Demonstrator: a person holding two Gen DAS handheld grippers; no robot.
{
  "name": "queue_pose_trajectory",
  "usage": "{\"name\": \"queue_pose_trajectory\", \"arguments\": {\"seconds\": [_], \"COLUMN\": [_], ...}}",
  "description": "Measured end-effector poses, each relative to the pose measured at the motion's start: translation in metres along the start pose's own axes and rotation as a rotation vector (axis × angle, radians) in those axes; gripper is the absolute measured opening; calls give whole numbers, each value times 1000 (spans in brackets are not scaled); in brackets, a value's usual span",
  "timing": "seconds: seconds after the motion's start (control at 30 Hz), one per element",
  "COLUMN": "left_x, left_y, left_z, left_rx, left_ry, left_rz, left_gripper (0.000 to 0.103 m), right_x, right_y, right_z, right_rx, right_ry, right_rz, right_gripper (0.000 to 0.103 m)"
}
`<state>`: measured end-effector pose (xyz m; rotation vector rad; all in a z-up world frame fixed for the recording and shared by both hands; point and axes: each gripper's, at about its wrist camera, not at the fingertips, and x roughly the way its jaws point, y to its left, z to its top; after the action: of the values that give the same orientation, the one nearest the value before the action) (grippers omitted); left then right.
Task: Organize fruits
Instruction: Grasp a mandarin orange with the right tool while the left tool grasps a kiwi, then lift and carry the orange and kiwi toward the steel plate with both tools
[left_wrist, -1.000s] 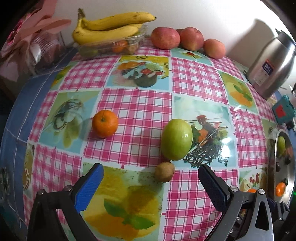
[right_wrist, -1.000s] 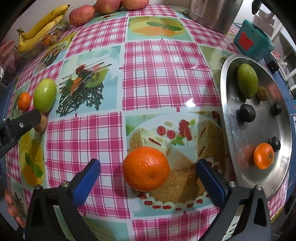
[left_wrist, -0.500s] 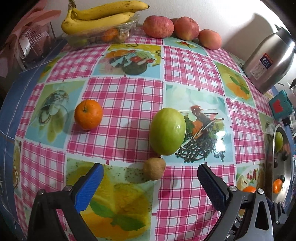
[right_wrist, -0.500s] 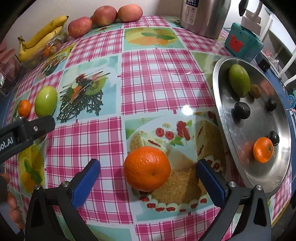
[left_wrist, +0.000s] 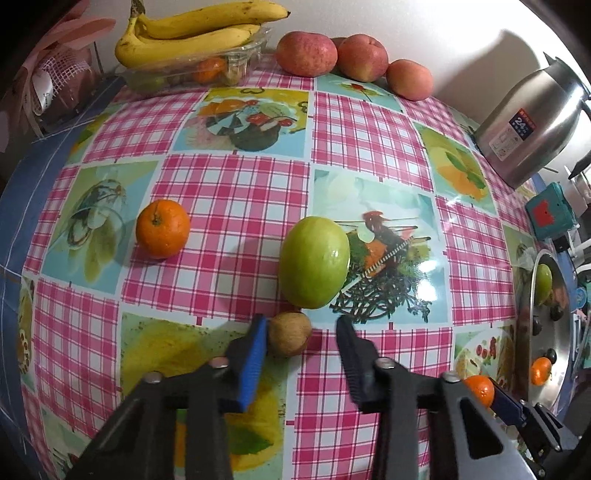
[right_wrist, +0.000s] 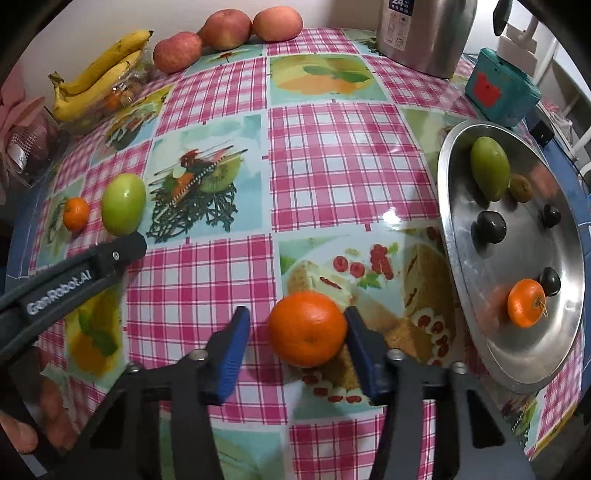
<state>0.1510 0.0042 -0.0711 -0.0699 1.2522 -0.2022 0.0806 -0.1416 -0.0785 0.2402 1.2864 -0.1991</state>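
My left gripper (left_wrist: 301, 326) is part closed around a small brown kiwi (left_wrist: 289, 333) on the checked tablecloth; its left pad touches the kiwi, its right pad stands apart. A green mango (left_wrist: 314, 261) lies just beyond, and a tangerine (left_wrist: 162, 228) to the left. My right gripper (right_wrist: 297, 319) is part closed around a large orange (right_wrist: 307, 329); its right pad touches the orange, with a gap on the left. A steel tray (right_wrist: 458, 258) to the right holds a green mango (right_wrist: 489, 172), a kiwi, a tangerine (right_wrist: 526, 302) and dark plums.
At the back stand a clear tub with bananas (left_wrist: 192, 31), three apples (left_wrist: 306, 53), a steel kettle (left_wrist: 532, 122) and a teal box (right_wrist: 500, 90). The left gripper arm (right_wrist: 70, 280) crosses the right wrist view at the left.
Both grippers have narrowed from wide open. The left moved forward onto the kiwi; the right closed in on the orange.
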Motion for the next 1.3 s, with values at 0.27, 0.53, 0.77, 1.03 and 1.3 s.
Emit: {"name": "queue_pose_trajectory", "arguments": {"seconds": [0.27, 0.53, 0.77, 1.03, 1.3], "left_x": [-14, -41, -59, -66, -68], "left_y": [-3, -8, -6, -14, -23], "left_z": [3, 7, 8, 5, 4], "left_rx": [5, 8, -12, 4, -1], "left_ry": [-30, -66, -93, -103, -103], "left_rz": [-21, -62, -66, -44, -35], "left_gripper": [25, 25, 25, 25, 25], "right_x": [-8, -39, -60, -63, -59], "right_y": [-2, -7, -12, -13, -30], "right_z": [4, 6, 10, 10, 11], "right_rx": [6, 42, 47, 47, 79], "right_ry": [12, -76, -128, -129, -106], "right_rz": [22, 80, 105, 111, 103], "right_gripper": [42, 42, 42, 42, 42]}}
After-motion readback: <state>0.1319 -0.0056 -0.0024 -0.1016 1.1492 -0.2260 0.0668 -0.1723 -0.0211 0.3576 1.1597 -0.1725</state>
